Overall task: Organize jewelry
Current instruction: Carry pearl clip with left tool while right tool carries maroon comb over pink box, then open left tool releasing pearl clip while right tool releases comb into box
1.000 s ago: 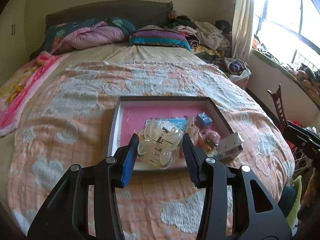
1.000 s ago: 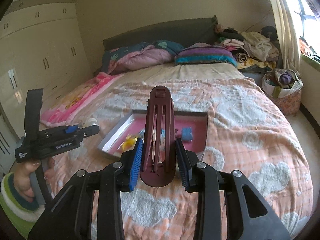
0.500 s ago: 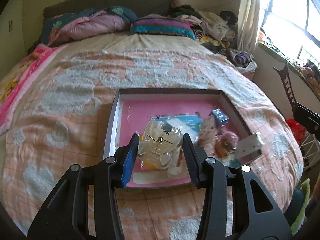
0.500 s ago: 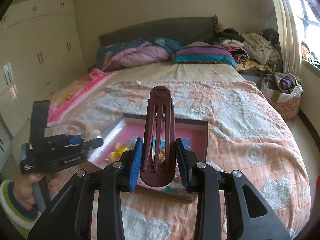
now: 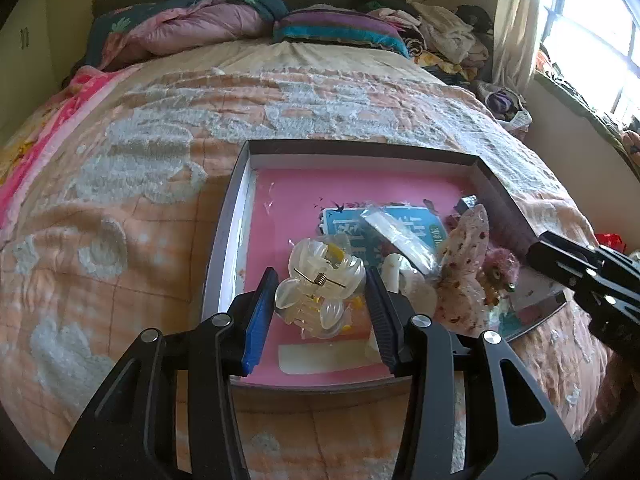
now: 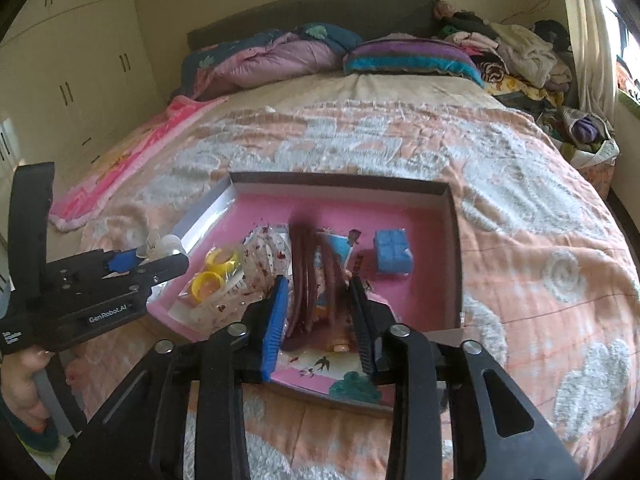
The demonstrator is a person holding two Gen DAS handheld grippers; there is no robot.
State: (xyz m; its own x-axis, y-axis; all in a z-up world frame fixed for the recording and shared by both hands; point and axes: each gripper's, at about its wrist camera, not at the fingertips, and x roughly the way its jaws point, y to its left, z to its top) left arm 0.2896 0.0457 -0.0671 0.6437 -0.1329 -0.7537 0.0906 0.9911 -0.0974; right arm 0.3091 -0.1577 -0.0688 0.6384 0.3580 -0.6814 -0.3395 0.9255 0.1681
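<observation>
A bed (image 5: 280, 128) covered by an orange and white quilt (image 6: 520, 216) filled both views, with pillows (image 6: 408, 56) and piled clothes (image 6: 520, 52) seen along the upper edge and a white wardrobe (image 6: 72, 60) at the upper left of the right wrist view. A shallow box (image 5: 360, 148) with a pink floor was seen lying on the quilt in the middle of both frames. Inside it, a teal printed card (image 5: 384, 224), a blue block (image 6: 392, 250), yellow rings (image 6: 208, 282), a speckled pouch (image 5: 466, 256) and a small pink fuzzy piece (image 5: 502, 268) were crowded toward the lower and right parts of the box floor.

In the left wrist view, the left gripper (image 5: 320, 300) was found clamped on a clear claw hair clip (image 5: 320, 292), held over the lower part of the box. Its body was also seen at the left edge of the right wrist view, gripped by a hand (image 6: 20, 384).

In the right wrist view, the right gripper (image 6: 316, 312) was seen with its jaws closing around a dark red hair clip (image 6: 312, 276), which was blurred between them over the box; whether the pads pressed it could not be told for certain.
</observation>
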